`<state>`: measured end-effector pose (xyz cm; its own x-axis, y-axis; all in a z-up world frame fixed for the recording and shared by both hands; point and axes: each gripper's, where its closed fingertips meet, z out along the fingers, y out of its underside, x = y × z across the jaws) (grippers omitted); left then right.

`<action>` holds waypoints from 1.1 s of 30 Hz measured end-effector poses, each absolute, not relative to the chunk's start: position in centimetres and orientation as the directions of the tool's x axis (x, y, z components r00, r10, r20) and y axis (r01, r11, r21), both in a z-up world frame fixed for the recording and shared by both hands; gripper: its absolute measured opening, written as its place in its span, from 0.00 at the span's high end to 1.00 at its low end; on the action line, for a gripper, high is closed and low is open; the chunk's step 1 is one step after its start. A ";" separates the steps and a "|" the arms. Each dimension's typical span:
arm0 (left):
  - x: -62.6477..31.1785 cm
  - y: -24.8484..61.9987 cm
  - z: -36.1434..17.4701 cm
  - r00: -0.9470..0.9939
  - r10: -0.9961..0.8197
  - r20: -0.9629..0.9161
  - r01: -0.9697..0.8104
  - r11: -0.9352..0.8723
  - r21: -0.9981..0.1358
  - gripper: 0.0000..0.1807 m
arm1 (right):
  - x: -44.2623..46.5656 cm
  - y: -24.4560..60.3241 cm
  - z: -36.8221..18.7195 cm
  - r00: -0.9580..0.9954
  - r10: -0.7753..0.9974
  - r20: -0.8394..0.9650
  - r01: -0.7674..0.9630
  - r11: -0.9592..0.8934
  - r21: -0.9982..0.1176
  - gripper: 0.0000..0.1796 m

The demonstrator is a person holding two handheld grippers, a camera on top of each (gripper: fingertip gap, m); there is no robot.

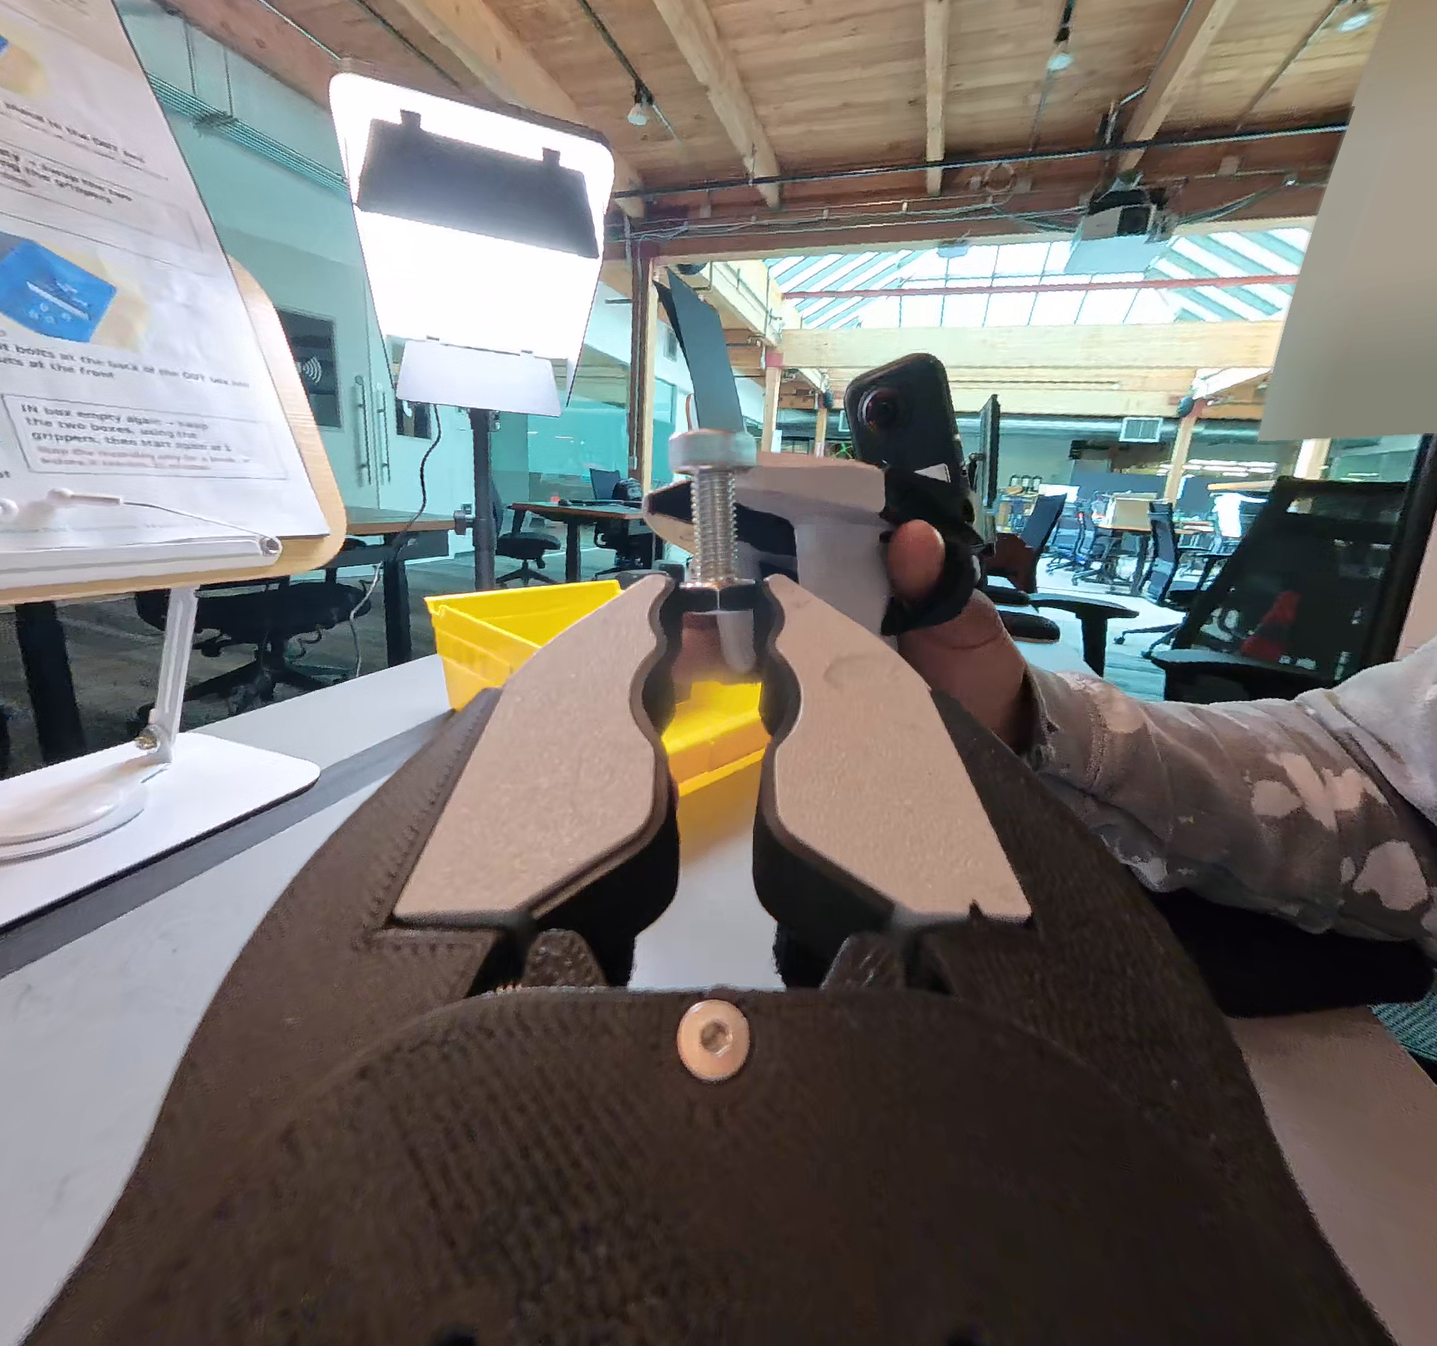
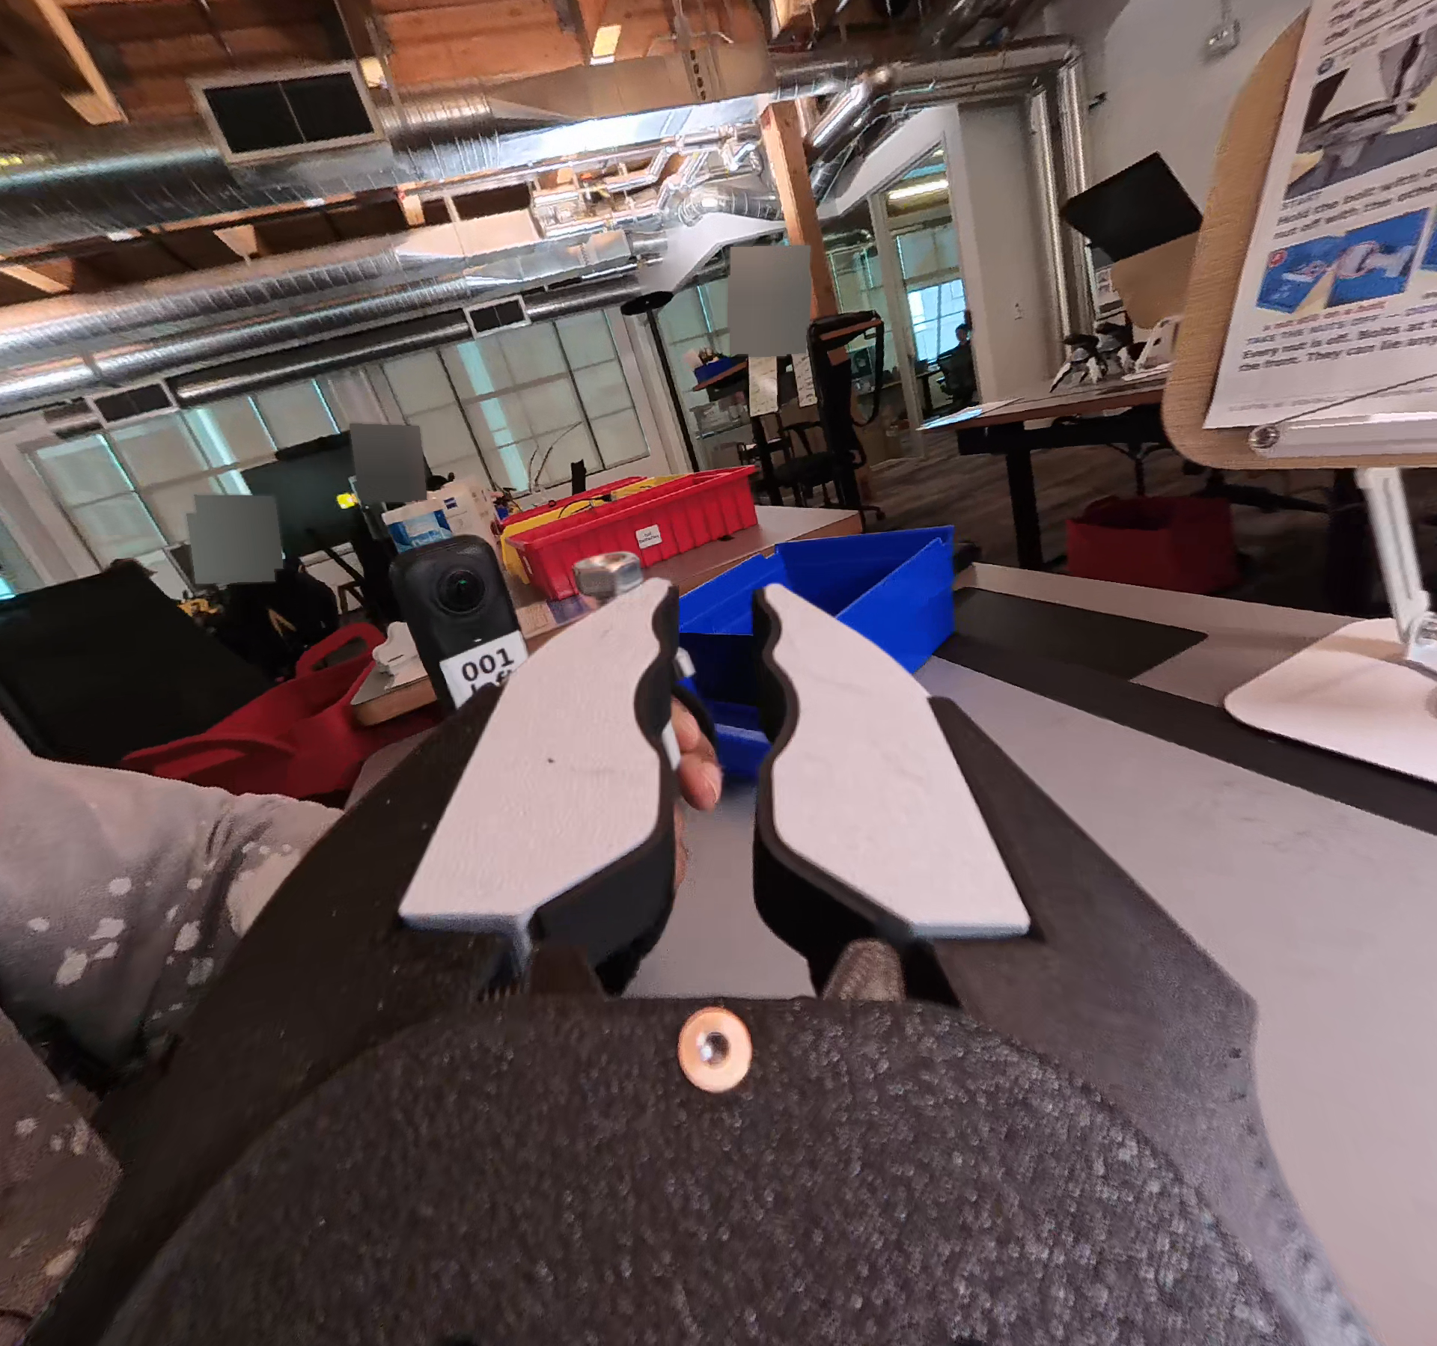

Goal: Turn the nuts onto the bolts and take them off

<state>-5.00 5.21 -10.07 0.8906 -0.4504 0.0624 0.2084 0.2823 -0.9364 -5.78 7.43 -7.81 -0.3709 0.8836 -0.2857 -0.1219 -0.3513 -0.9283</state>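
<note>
The bolt [image 1: 713,512] is held upright in mid-air above the table's far edge, its long axis vertical. The nut [image 1: 711,597] at its lower end is pinched by the left gripper [image 1: 714,601]. The right gripper [image 2: 714,613], spread and gripping nothing, is seen beside the bolt's shank.

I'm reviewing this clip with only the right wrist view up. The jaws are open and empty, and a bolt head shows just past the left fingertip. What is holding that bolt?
Observer: The left gripper is. It is shut on the nut threaded onto the bolt.
Operator: Where on the thread does the nut sit?
Observer: At the end away from the head. The bolt stands upright, head on top, with bare thread in between.
Operator: What lies past it on that side?
Observer: A yellow bin stands on the table, behind and below the grip.
</note>
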 end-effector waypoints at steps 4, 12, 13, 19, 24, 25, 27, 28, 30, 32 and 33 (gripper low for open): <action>-4.9 5.3 -10.1 0.892 -0.447 0.058 0.202 0.281 -0.938 0.90 | -5.6 6.8 -7.5 -0.403 0.876 -0.266 -0.119 -0.338 -0.934 0.81; -5.0 5.2 -10.0 0.889 -0.452 0.068 0.218 0.289 -0.932 0.90 | -5.7 6.9 -7.4 -0.381 0.883 -0.274 -0.125 -0.343 -0.931 0.91; -5.2 5.2 -9.9 0.894 -0.444 0.065 0.212 0.289 -0.934 0.90 | -5.6 7.4 -7.4 -0.369 0.890 -0.270 -0.136 -0.339 -0.931 0.91; -4.9 5.3 -10.1 0.895 -0.442 0.059 0.203 0.286 -0.936 0.90 | -5.5 6.0 -7.1 -0.421 0.872 -0.249 -0.126 -0.328 -0.936 0.80; -4.5 5.3 -10.0 0.891 -0.451 0.052 0.200 0.286 -0.937 0.90 | -5.8 5.1 -6.9 -0.431 0.873 -0.230 -0.120 -0.308 -0.944 0.81; -4.5 5.2 -10.0 0.892 -0.449 0.053 0.201 0.289 -0.936 0.90 | -5.8 5.4 -6.8 -0.421 0.878 -0.228 -0.126 -0.306 -0.944 0.82; -4.8 5.1 -9.7 0.890 -0.451 0.061 0.214 0.297 -0.930 0.90 | -5.6 6.6 -6.7 -0.386 0.889 -0.248 -0.138 -0.321 -0.937 0.90; -4.9 5.1 -9.7 0.893 -0.446 0.061 0.213 0.300 -0.930 0.90 | -5.5 7.2 -6.7 -0.370 0.895 -0.251 -0.149 -0.324 -0.934 0.91; -5.0 5.1 -9.6 0.893 -0.445 0.060 0.212 0.302 -0.929 0.90 | -5.2 7.6 -6.6 -0.366 0.898 -0.245 -0.152 -0.318 -0.936 0.89; -4.9 5.1 -9.7 0.893 -0.446 0.060 0.212 0.299 -0.930 0.90 | -5.1 7.2 -6.4 -0.382 0.894 -0.235 -0.155 -0.313 -0.937 0.87; -4.8 5.2 -9.8 0.892 -0.448 0.059 0.211 0.297 -0.931 0.90 | -5.2 6.8 -6.4 -0.392 0.890 -0.231 -0.151 -0.309 -0.939 0.85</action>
<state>-4.81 5.15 -9.75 0.8921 -0.4480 0.0594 0.2113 0.2973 -0.9311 -5.18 6.85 -6.43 -0.3925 0.8904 -0.2305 -0.1506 -0.3095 -0.9389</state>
